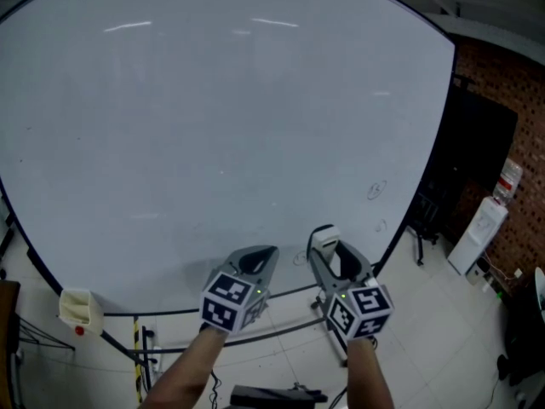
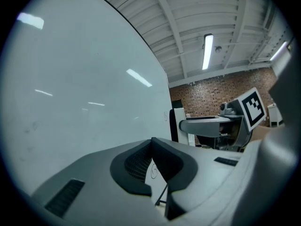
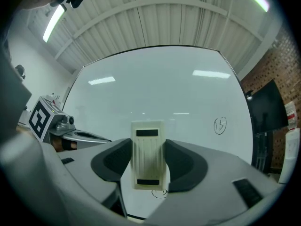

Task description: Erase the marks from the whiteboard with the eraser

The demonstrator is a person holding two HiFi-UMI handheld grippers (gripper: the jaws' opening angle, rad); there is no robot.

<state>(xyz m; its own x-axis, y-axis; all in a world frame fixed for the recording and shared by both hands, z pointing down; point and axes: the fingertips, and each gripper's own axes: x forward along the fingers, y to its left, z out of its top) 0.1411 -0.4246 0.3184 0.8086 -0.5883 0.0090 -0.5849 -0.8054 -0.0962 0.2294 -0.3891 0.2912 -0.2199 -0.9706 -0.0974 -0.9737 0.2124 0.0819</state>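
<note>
The whiteboard [image 1: 213,126] fills most of the head view. Small circled marks sit near its lower right [image 1: 375,190], [image 1: 381,226], and one [image 1: 300,258] lies just left of the eraser. My right gripper [image 1: 328,244] is shut on the white eraser [image 1: 324,235], held upright close to the board's lower edge. In the right gripper view the eraser [image 3: 149,155] stands between the pads, with a circled mark [image 3: 159,192] under it and a circled "13" [image 3: 219,125] to the right. My left gripper [image 1: 258,259] is shut and holds nothing; its pads [image 2: 136,166] meet.
A cream box [image 1: 79,310] hangs at the board's lower left corner. A dark screen [image 1: 477,139], a brick wall [image 1: 519,100] and a white water dispenser [image 1: 479,233] stand to the right. The board's stand legs [image 1: 140,352] and a tiled floor lie below.
</note>
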